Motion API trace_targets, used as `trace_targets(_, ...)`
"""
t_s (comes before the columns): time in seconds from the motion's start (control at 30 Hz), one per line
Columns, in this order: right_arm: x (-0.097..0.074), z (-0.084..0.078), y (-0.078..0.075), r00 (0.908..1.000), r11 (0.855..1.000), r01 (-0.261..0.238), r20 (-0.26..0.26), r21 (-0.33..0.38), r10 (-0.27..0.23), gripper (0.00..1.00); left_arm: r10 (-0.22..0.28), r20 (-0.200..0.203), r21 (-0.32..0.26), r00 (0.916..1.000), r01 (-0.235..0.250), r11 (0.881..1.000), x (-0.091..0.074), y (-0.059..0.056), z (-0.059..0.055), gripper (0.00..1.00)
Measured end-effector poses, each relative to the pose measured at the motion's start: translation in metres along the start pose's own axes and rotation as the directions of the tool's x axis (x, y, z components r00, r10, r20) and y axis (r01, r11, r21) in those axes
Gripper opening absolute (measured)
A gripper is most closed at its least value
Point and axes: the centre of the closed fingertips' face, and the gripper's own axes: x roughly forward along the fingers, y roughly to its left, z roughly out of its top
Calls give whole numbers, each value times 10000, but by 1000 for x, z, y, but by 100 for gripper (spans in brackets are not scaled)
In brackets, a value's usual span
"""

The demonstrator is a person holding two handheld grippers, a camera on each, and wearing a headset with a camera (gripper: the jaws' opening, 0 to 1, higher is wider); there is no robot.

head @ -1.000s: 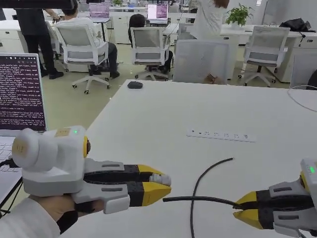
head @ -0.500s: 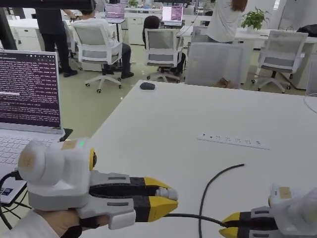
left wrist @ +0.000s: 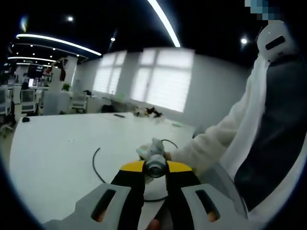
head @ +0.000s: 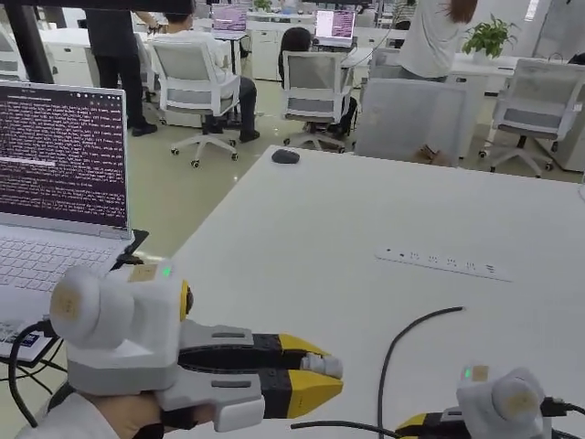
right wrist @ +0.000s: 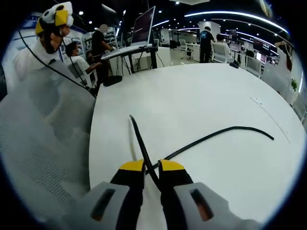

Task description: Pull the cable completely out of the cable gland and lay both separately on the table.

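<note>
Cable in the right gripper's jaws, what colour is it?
The cable is black, clearest in the right gripper view.

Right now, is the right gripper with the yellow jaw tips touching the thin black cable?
Touching. The right gripper view shows the thin black cable running down between the yellow tips of the right gripper, which are shut on it with no gap.

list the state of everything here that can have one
cable gland, off the cable, not yet laid down
cable, both ends free, far end lying on the table
left claw, shut on the cable gland
right claw, shut on the cable
laptop, open, screen lit
</note>
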Motion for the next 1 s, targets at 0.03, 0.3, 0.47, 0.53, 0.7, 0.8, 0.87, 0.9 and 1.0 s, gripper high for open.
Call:
trace_targets(0.03, 1, -2, 0, 10000, 10000, 5, -46, 14, -5, 10, 10, 12, -8, 10000, -10, 10000, 0, 0, 0, 17)
trace_targets(0.3, 4, -17, 4, 9994, 9989, 0, -341, 476, 16, 11, 95, 59, -134, 9999, -95, 9999, -5, 3, -4, 17)
trace_targets(0.47, 4, -18, 6, 9999, 9947, -39, -157, 1023, 55, 14, 150, 10, -259, 9999, -150, 9996, -5, 6, -7, 17)
trace_targets(0.53, 3, -19, 7, 9999, 9940, -45, -155, 1089, 62, 15, 143, 9, -286, 9999, -143, 9995, -4, 6, -7, 17)
trace_targets(0.7, -1, -17, 2, 9999, 9909, 102, 124, 1343, -120, 15, 117, 15, -327, 9999, -116, 9994, -2, 6, -7, 17)
trace_targets(0.8, -7, -5, 4, 9960, 9808, -172, 890, 1942, -1, 21, 125, -42, -375, 9999, -127, 9992, 0, 9, -8, 17)
trace_targets(0.87, -13, -2, 2, 9954, 9848, -38, 952, 1736, -129, 23, 125, -81, -423, 9999, -129, 9990, 1, 12, -10, 17)
trace_targets(0.9, -18, 0, 3, 9948, 9859, -30, 1011, 1675, -142, 25, 135, -136, -474, 9998, -141, 9988, 2, 16, -12, 17)
trace_targets(1.0, -31, 7, 6, 9906, 9859, -62, 1358, 1671, -168, 31, 216, -310, -449, 9993, -230, 9987, 6, 22, -17, 17)
